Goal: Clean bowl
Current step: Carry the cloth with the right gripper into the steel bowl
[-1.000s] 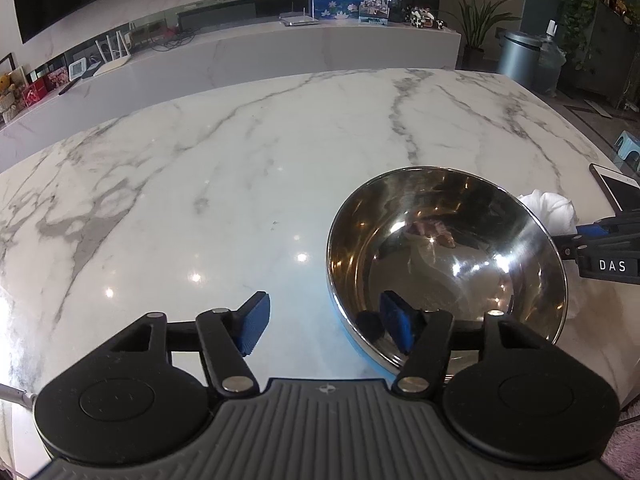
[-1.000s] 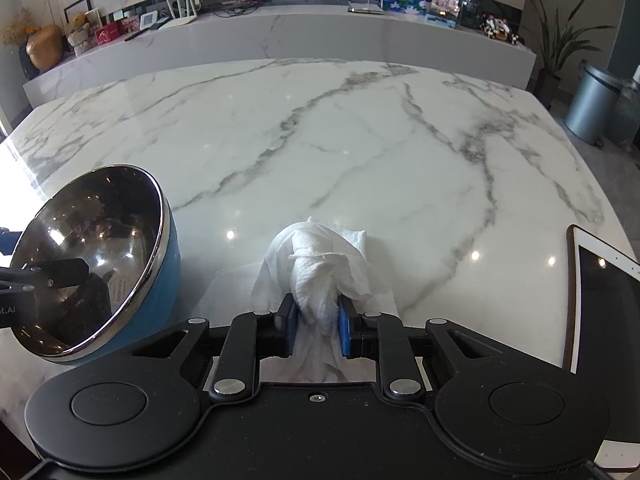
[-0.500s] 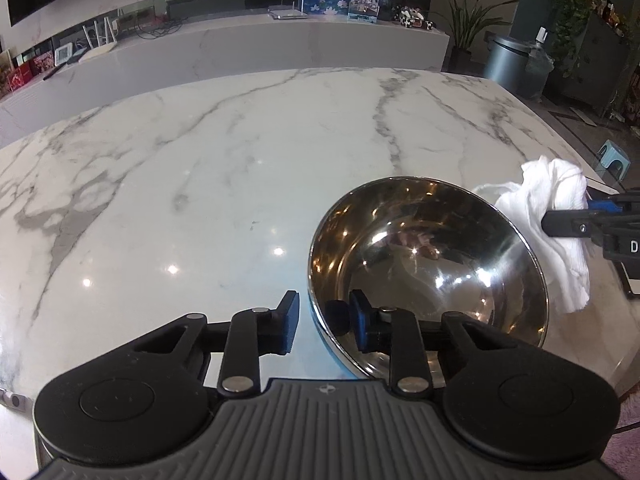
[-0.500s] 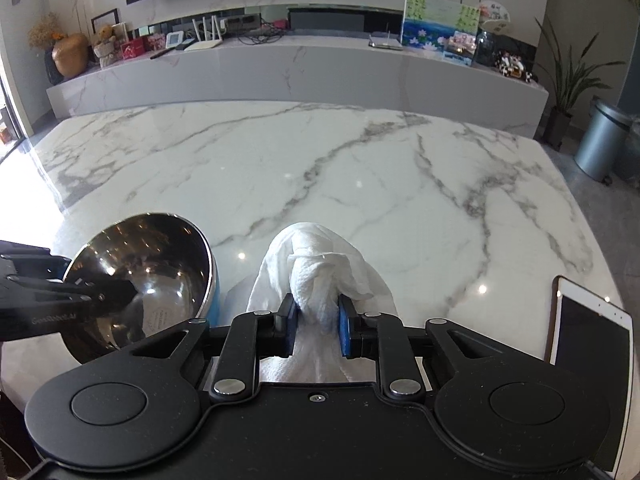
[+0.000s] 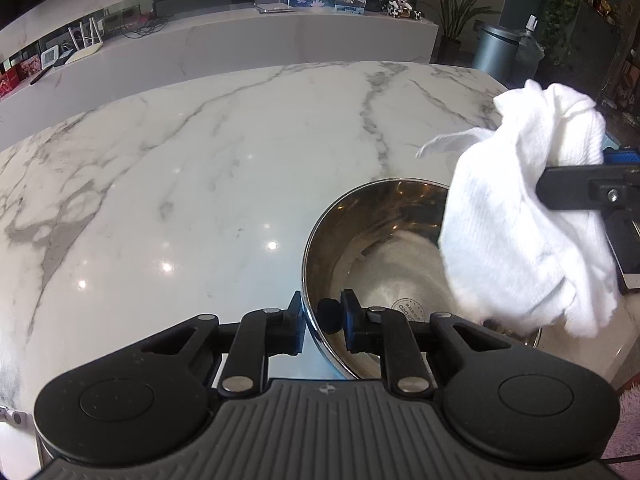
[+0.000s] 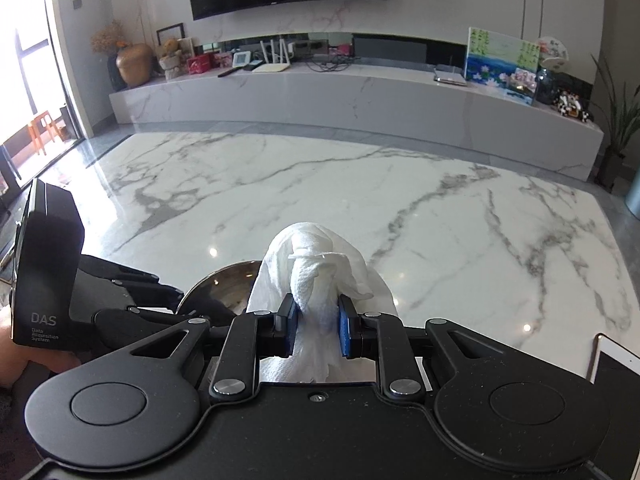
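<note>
The left hand-held gripper [image 5: 323, 326] pinches the bowl [image 5: 384, 256] rim; the right hand-held gripper [image 6: 316, 330] squeezes a cloth [image 5: 520, 216] over it. Wiping looks left.

The support was a broad white marble table [image 5: 208, 184] veined in grey, glossy enough to carry small bright spots of reflected light. Most of its top lay bare. Near the right edge lay a flat tablet with a white bezel and a dark screen [image 6: 612, 364], only partly in view. The steel bowl [image 5: 360, 248] sat toward the near right part of the top; whether its base touched the marble could not be told.
</note>
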{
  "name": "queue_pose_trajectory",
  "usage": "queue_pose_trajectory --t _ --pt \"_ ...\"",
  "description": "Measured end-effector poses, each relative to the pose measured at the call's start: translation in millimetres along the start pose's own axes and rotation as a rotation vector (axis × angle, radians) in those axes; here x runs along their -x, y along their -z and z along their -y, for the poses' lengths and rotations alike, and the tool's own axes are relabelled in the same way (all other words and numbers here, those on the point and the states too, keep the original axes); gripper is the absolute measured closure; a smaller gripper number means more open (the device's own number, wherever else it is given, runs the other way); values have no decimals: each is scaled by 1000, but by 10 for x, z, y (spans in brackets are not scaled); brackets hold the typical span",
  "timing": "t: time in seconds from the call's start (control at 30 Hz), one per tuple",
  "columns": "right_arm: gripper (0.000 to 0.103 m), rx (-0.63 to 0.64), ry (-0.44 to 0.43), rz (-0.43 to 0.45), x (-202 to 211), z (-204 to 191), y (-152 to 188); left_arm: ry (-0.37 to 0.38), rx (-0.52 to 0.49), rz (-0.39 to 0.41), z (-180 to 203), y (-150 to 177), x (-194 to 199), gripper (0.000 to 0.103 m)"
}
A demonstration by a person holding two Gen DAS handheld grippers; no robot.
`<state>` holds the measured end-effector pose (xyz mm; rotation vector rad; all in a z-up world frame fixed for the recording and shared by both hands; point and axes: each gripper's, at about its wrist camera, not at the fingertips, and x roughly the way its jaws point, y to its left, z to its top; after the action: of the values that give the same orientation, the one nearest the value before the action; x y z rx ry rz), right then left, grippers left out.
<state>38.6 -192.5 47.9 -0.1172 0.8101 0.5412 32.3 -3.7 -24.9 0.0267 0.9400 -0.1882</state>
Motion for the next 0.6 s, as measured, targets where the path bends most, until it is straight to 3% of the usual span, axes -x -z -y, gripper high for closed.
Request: queue_pose_trajectory --t 0.6 --pt "85 25 3 -107 -612 37 -1 52 -58 -13 59 -179 -137 88"
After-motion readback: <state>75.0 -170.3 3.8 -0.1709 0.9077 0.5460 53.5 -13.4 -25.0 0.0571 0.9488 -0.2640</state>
